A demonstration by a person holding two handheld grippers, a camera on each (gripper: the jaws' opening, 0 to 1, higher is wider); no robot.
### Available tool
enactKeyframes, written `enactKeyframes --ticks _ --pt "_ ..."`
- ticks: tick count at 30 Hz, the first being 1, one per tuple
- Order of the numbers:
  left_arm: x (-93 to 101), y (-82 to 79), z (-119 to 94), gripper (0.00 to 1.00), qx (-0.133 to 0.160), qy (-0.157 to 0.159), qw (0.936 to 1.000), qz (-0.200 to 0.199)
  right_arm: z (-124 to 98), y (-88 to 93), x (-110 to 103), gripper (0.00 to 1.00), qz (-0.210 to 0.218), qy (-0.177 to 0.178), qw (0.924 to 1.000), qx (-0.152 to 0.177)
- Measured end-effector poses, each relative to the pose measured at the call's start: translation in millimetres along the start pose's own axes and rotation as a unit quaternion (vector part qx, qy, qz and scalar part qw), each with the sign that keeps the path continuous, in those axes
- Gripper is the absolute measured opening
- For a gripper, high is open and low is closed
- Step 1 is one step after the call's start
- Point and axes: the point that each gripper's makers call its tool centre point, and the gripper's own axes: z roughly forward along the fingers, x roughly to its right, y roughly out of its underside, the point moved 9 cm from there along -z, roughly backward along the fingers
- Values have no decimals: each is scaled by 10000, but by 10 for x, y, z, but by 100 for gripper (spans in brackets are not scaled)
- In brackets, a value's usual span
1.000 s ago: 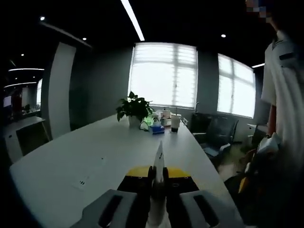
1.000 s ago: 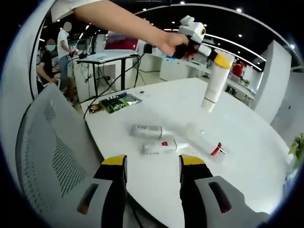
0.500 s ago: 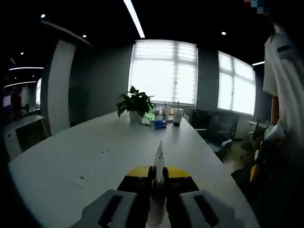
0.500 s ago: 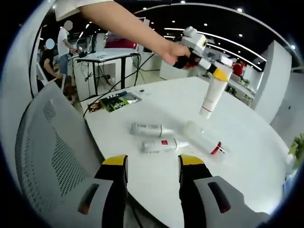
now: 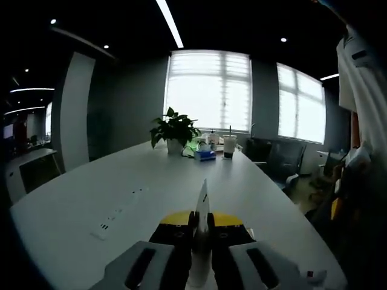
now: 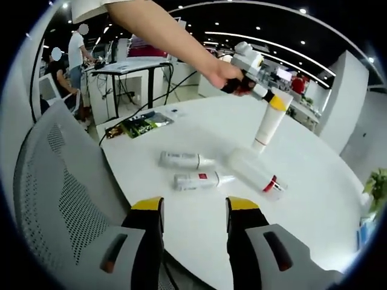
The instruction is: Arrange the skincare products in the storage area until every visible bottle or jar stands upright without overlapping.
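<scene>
Holding a white tube (image 6: 268,125) clamped in my left gripper (image 6: 275,104) above the table (image 6: 314,193); right gripper (image 6: 192,211) jaws apart, three bottles lying just ahead.

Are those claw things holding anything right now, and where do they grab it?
The left gripper pinches a white squeeze tube by its flat crimped end, cap down. The right gripper is open.

An open-plan office, judging by the long white meeting table (image 5: 91,205) with power sockets (image 5: 118,211) set into its top, mesh chairs (image 6: 54,199) drawn up beside it, and desks (image 6: 124,69) trailing cables further back — people (image 6: 75,48) standing among them. Ceiling strip lights (image 5: 169,24), tall blinded windows (image 5: 208,90) and a potted plant (image 5: 174,130) at the table's far end.
</scene>
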Motion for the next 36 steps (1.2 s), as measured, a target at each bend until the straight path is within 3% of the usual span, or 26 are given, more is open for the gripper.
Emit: enactKeyframes --ticks 15,25,36 --pt "-141 76 99 9 -121 30 9998 155 21 34 11 37 -13 14 9999 -157" --pt "-165 97 141 9 129 148 9996 201 26 39 0 37 -24 -28 9998 -193" --pt "-212 99 118 10 143 34 9996 220 34 44 -15 36 -43 -78 9997 -234"
